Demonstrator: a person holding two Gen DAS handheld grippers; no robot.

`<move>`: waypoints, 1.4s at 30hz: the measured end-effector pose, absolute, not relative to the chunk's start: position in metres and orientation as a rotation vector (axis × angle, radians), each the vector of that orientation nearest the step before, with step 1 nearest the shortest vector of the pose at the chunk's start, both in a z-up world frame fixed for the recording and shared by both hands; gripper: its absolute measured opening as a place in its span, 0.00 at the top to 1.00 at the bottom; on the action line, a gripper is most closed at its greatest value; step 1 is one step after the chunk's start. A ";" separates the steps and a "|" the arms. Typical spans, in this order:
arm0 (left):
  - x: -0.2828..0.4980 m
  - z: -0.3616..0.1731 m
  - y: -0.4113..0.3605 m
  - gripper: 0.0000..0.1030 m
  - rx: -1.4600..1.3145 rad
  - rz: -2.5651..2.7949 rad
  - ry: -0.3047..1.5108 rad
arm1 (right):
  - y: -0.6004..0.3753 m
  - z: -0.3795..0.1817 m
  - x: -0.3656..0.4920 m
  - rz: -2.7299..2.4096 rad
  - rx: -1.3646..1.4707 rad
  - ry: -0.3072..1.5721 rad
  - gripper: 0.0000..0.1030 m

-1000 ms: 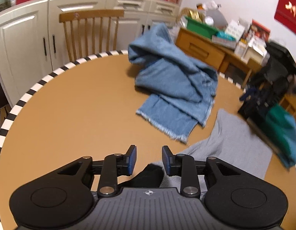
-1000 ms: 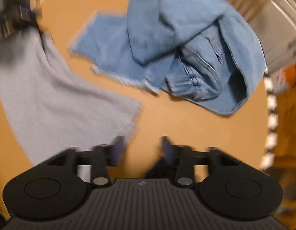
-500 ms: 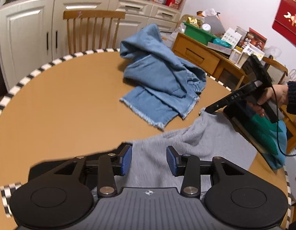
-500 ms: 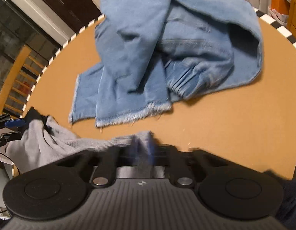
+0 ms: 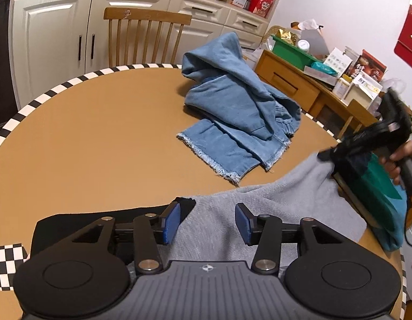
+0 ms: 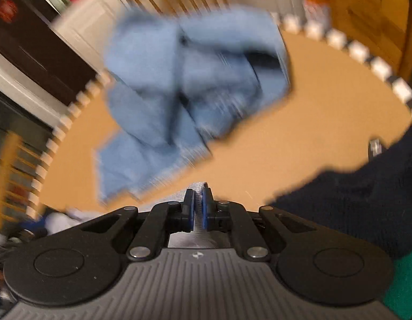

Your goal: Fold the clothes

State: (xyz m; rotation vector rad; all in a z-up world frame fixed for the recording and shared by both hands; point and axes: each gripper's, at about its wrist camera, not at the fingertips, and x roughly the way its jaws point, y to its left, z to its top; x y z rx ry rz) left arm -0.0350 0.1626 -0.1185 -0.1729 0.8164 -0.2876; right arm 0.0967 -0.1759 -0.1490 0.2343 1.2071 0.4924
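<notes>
A grey knit garment (image 5: 272, 205) lies across the near side of the round table, with a black part (image 5: 99, 216) at its left end. My left gripper (image 5: 208, 222) is open above the grey cloth, near the black part. My right gripper (image 6: 196, 208) is shut on a grey corner (image 6: 198, 186) of the garment; it also shows in the left wrist view (image 5: 326, 157), lifting that corner at the right. A crumpled blue denim garment (image 5: 238, 117) lies at the table's far side, blurred in the right wrist view (image 6: 184, 88).
The tan round table (image 5: 99, 133) has a black-and-white checked rim. A wooden chair (image 5: 144, 37) stands behind it, white cabinets beyond. A teal garment (image 5: 384, 208) lies at the right edge. A cluttered wooden sideboard (image 5: 299, 85) stands at the back right.
My left gripper has opened wider and let go of the cloth. My right gripper has closed on the grey corner and is moving fast with it, blurring its view.
</notes>
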 end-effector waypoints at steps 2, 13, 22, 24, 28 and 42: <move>-0.033 -0.120 0.161 0.53 -0.173 -0.277 0.831 | -0.176 -0.162 0.104 0.475 0.265 1.253 0.95; -0.043 -0.095 0.148 0.49 -0.185 -0.298 0.774 | -0.173 -0.102 0.082 0.322 0.079 1.173 0.01; -0.057 -0.079 0.134 0.49 -0.214 -0.334 0.729 | -0.157 -0.061 0.052 0.278 -0.090 0.988 0.01; -0.061 -0.078 0.132 0.48 -0.220 -0.340 0.728 | -0.171 -0.060 0.046 0.310 0.023 0.944 0.01; -0.067 -0.081 0.130 0.48 -0.224 -0.339 0.735 | -0.209 -0.087 0.048 0.405 0.275 1.004 0.01; -0.075 -0.087 0.132 0.46 -0.239 -0.284 0.780 | -0.219 -0.139 0.106 0.606 0.433 1.305 0.81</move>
